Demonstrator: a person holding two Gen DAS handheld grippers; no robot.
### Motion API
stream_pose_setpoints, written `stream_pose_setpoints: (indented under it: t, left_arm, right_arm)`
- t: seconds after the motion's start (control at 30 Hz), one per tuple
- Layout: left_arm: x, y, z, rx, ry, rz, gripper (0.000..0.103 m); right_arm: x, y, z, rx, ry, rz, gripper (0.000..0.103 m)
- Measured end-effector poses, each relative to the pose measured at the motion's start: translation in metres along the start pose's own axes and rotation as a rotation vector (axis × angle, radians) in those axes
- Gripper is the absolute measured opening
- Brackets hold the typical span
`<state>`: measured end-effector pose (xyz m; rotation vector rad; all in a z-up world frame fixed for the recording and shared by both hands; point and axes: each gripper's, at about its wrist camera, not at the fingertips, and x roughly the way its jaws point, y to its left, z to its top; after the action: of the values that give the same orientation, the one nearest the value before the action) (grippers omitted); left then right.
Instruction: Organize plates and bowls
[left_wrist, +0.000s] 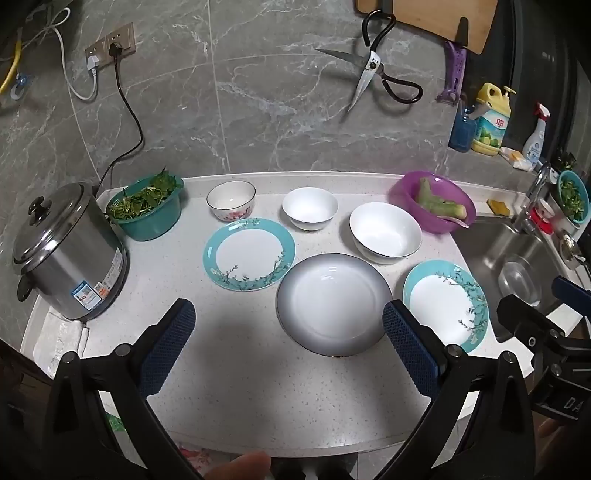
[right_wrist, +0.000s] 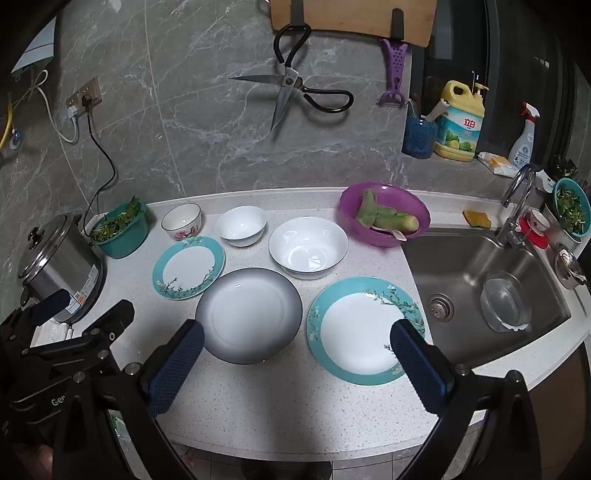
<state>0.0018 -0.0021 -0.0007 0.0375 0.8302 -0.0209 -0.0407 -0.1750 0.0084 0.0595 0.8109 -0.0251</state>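
On the white counter lie a grey-rimmed plate (left_wrist: 334, 302) (right_wrist: 249, 314), a teal-rimmed plate (left_wrist: 249, 253) (right_wrist: 188, 266) to its left and a second teal-rimmed plate (left_wrist: 445, 304) (right_wrist: 364, 328) to its right. Behind them stand a large white bowl (left_wrist: 385, 232) (right_wrist: 308, 245), a small white bowl (left_wrist: 310, 207) (right_wrist: 241, 225) and a flower-patterned bowl (left_wrist: 231, 200) (right_wrist: 181, 221). My left gripper (left_wrist: 288, 332) is open and empty above the counter's front, left of the grey plate. My right gripper (right_wrist: 295, 350) is open and empty, its fingers flanking the near edges of the grey plate and the right teal plate.
A steel rice cooker (left_wrist: 66, 251) and a teal basket of greens (left_wrist: 147, 206) stand at the left. A purple bowl with vegetable pieces (left_wrist: 432, 201) (right_wrist: 384, 214) sits by the sink (right_wrist: 487, 280). Scissors (right_wrist: 291, 88) hang on the wall.
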Motion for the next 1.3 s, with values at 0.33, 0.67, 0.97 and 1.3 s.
stream_pose_setpoints:
  t: [0.33,0.67,0.97,1.3]
  left_arm:
    - [-0.005,0.001,-0.004,-0.004,-0.018,-0.004,0.103]
    - [-0.008,0.000,-0.005,-0.002,-0.017,-0.001,0.103]
    - [-0.010,0.001,-0.005,-0.003,-0.016,-0.005,0.103]
    - [-0.010,-0.001,-0.007,-0.002,-0.012,-0.006,0.103]
  right_arm:
    - [-0.001,0.000,-0.002,0.001,0.001,0.001,0.103]
    - [-0.002,0.001,-0.003,0.001,0.000,0.000,0.103]
    - [-0.002,0.000,-0.004,0.001,-0.001,0.001,0.103]
    - [-0.001,0.001,-0.004,0.001,0.000,0.001,0.103]
